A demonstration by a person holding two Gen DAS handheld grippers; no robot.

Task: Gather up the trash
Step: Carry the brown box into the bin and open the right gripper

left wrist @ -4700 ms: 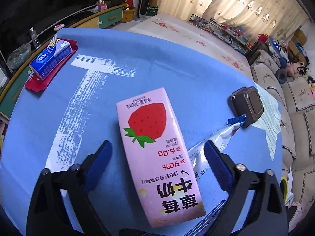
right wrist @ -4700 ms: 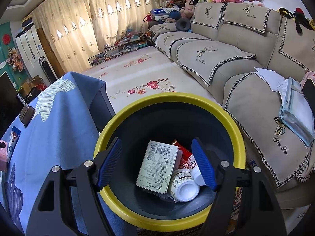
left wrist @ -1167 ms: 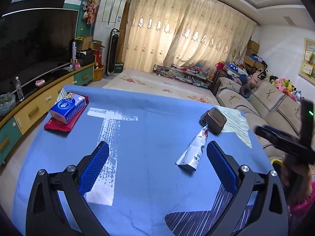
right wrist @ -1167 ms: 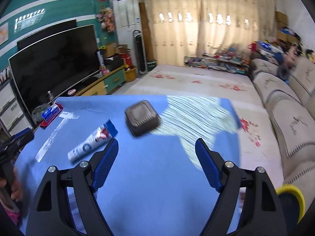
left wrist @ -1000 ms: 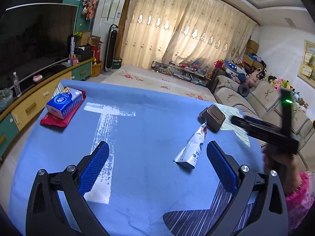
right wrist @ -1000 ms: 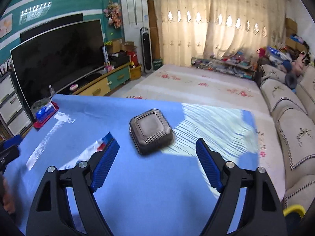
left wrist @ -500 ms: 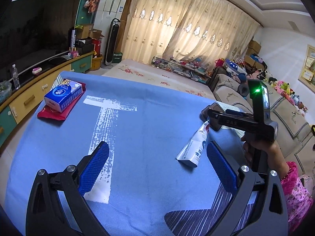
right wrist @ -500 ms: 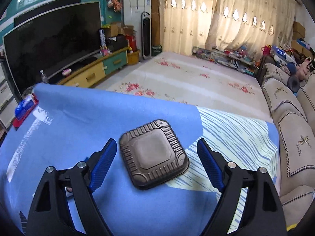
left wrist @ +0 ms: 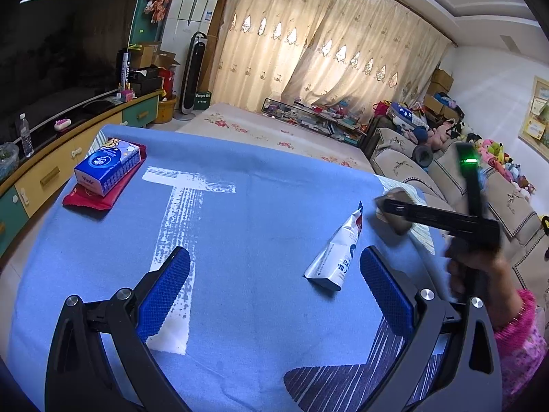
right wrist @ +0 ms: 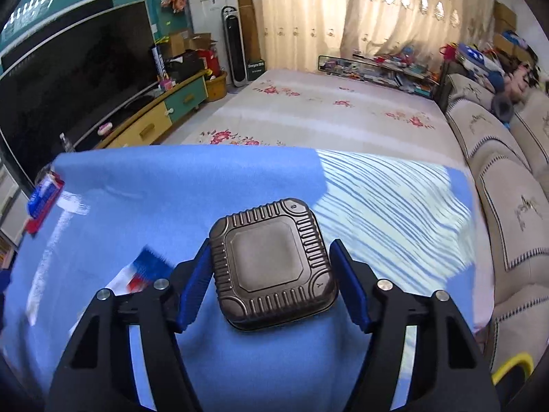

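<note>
Blue-clothed table (left wrist: 260, 213): right gripper (right wrist: 271, 276) open, fingers straddling dark ribbed container (right wrist: 272, 264), poised to pinch its sides; left gripper (left wrist: 274, 295) wide open, empty, near crumpled white wrapper (left wrist: 338, 255).

Dark ribbed square container (right wrist: 272, 266) lies flat; crumpled white wrapper (left wrist: 338, 252) nearby.

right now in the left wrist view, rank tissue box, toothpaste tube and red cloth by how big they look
1. red cloth, partly covered
2. tissue box, close to the cloth, so unsure
3. toothpaste tube, though it lies nearer the camera
</note>
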